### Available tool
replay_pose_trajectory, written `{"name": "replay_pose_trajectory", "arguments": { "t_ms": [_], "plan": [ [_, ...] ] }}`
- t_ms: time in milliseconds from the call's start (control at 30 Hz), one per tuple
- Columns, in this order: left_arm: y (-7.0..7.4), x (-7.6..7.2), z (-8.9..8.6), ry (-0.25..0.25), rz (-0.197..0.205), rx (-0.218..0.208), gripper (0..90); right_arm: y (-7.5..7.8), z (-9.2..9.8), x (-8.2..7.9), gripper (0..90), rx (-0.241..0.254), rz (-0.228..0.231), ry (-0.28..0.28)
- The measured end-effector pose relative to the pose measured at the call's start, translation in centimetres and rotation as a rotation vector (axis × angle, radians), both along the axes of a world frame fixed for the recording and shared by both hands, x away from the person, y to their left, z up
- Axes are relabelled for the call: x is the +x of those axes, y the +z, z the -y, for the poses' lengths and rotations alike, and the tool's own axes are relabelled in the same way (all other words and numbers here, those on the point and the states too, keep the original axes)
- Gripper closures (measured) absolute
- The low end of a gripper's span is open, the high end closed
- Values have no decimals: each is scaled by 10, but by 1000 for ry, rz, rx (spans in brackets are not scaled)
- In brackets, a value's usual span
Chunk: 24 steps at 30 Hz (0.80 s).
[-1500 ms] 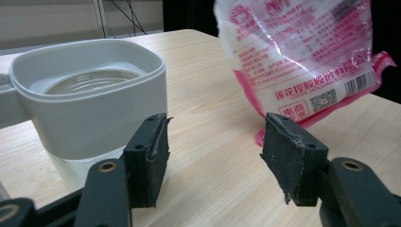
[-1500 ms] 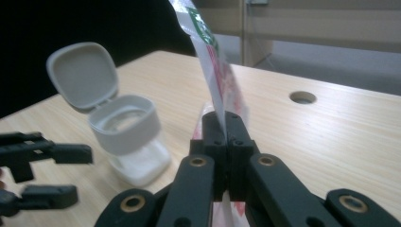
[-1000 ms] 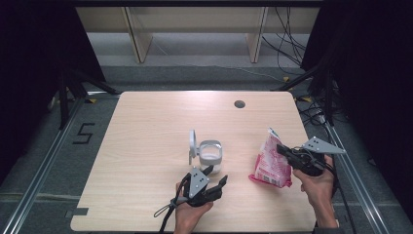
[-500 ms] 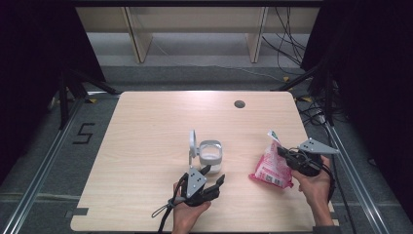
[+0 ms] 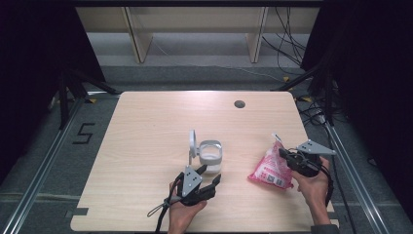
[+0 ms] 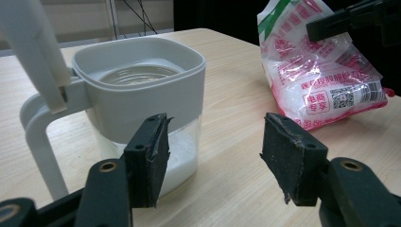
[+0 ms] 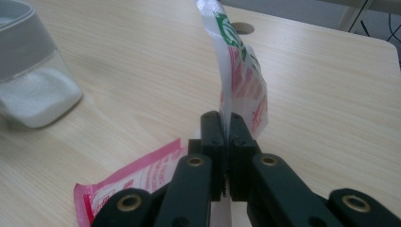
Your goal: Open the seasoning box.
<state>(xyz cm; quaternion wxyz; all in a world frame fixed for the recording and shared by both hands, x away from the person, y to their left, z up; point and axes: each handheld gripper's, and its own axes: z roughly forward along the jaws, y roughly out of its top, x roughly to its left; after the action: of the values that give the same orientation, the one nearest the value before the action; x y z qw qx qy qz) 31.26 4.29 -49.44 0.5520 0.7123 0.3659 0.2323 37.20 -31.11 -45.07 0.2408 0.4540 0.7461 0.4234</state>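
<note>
- Right gripper (image 5: 288,159): jaws pressed together, pinching the upper edge of the pink-and-white plastic bag (image 5: 271,168) with green print at its top; the film stands up between the pads in the right gripper view (image 7: 235,90).
- Compared with a second ago the bag sits slightly lower and nearer the person's right hand (image 5: 315,183); its bottom rests on the table (image 5: 146,126), right side, well apart from the container.
- Left gripper (image 5: 210,184): jaws spread, nothing between them, low over the table's near edge, just in front of the clear container (image 5: 210,157). No visible change from the earlier frames.
- Container: grey collar and handle, hinged lid (image 5: 193,142) flipped upright and open, some white granules in the bottom (image 6: 182,158). Near table centre, between the two grippers.
- Bag looks filled with white granules too (image 6: 326,71), so the job is likely pouring it into the container.
- Judgement: grip on the bag is set, lid is already open, left gripper looks placed to steady the container; lifting and tipping is not yet done.
- Risk: the pinch is on thin film only, so the bag may slip or swing when raised.
</note>
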Motion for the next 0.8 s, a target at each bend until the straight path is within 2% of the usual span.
{"name": "replay_pose_trajectory", "arguments": {
  "t_ms": [33,133,267,300,333,367,400,433,500,533,567,600,633,667,700,733,800],
  "plan": [
    [0,0,-1,2,0,-1,411,1,3,1,885,-31,27,5],
    [1,0,-2,-1,1,-10,411,-1,3,2,877,-43,32,4],
    [2,1,-4,3,-4,7,411,-1,4,1,853,-30,16,-29],
    [2,1,-4,-1,-4,7,411,-1,2,-1,844,-8,0,-46],
    [2,1,-4,-1,-4,7,410,-1,2,-1,844,-8,0,-46],
    [1,1,-3,-2,-19,-16,409,-1,3,-1,820,-13,2,-53],
    [1,1,-3,-2,-19,-16,409,-1,5,1,804,-28,12,-44],
    [1,2,-4,-12,-12,7,409,-2,6,1,791,-26,8,-49],
    [1,2,-4,-14,-9,4,408,-2,6,1,779,-25,6,-58],
    [2,2,-5,-10,-10,7,407,-3,6,0,732,-7,-12,-102],
    [2,2,-5,-10,-10,7,408,-3,6,0,732,-7,-12,-102],
    [2,1,-4,0,-23,-7,408,-3,10,1,654,-11,1,-118],
    [2,1,-5,7,-19,-12,408,-2,9,-1,638,6,-9,-162],
    [2,3,-6,-13,2,3,408,-1,12,0,619,-1,7,-156],
    [2,3,-7,-10,-1,1,408,0,11,-2,598,19,6,-197],
    [2,3,-7,-11,-3,0,408,2,14,-1,574,4,26,-193],
    [3,3,-8,-18,-9,4,408,4,14,-2,546,4,35,-203]
  ]
}}
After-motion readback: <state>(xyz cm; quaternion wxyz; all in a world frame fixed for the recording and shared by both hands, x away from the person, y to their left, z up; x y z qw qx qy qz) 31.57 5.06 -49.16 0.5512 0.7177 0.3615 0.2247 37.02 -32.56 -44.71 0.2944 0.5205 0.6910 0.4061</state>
